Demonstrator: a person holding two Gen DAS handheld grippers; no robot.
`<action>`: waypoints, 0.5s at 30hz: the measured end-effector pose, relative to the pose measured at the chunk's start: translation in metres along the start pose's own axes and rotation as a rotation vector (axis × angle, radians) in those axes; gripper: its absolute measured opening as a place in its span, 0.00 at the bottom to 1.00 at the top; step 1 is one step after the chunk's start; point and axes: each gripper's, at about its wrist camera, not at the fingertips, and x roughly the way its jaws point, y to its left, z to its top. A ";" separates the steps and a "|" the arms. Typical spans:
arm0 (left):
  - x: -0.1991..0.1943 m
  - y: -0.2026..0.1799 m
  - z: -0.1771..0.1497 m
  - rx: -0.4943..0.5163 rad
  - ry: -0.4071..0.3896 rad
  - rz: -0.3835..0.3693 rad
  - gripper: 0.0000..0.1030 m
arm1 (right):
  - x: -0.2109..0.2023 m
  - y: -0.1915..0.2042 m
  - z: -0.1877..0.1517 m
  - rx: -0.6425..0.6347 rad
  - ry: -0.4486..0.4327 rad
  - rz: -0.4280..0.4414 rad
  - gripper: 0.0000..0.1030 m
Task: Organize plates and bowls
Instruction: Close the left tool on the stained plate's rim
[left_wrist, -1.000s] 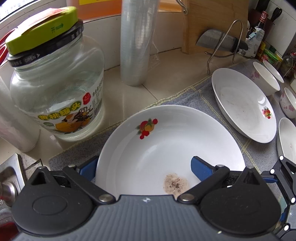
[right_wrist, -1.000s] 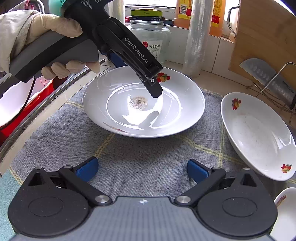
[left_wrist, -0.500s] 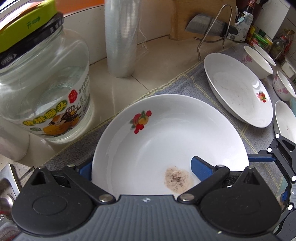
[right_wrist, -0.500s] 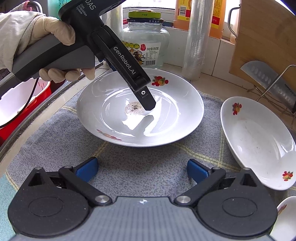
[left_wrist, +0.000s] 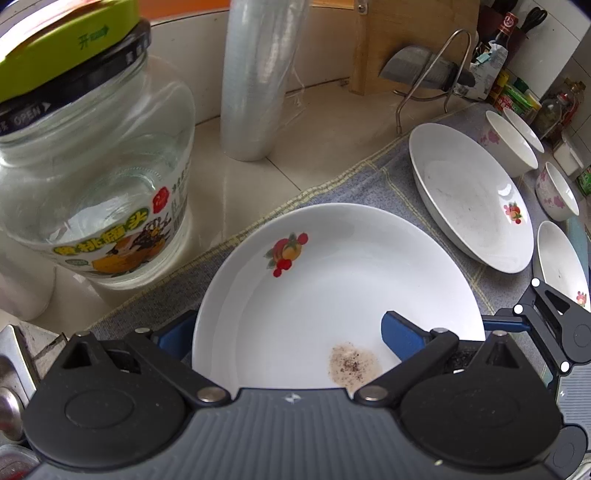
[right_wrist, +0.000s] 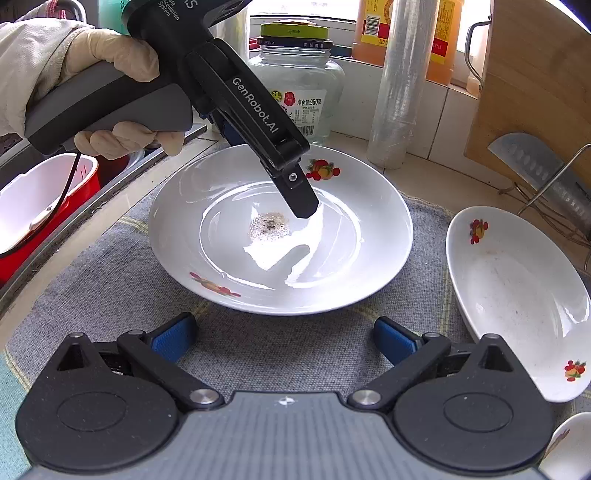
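- The grey mat (right_wrist: 110, 280) covers the counter.
- The soiled plate (left_wrist: 343, 280) lies on it, near the glass jar (left_wrist: 92, 177).
- The left gripper (left_wrist: 280, 332) straddles that plate's rim, jaws wide.
- The right gripper (right_wrist: 284, 339) hovers open over the mat.

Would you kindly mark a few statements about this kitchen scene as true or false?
1. The stained plate has a speckled stain at its centre. True.
2. The right tool grips the second plate. False: it is open and empty, over the cloth.
3. The glass jar has a green lid on. True.
4. The cleaver lies on the cloth. False: it is propped up beside the wooden board.
5. The left tool has one finger inside the stained plate. True.
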 end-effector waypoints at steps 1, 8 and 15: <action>0.000 0.000 0.001 0.002 0.000 -0.005 0.99 | 0.001 0.000 0.001 -0.001 -0.001 -0.001 1.00; -0.005 0.007 0.003 0.009 -0.001 -0.034 0.93 | 0.004 -0.003 0.004 -0.007 -0.003 -0.010 1.00; -0.007 0.007 0.010 0.061 0.031 -0.058 0.90 | 0.006 -0.001 0.008 -0.052 -0.020 -0.027 1.00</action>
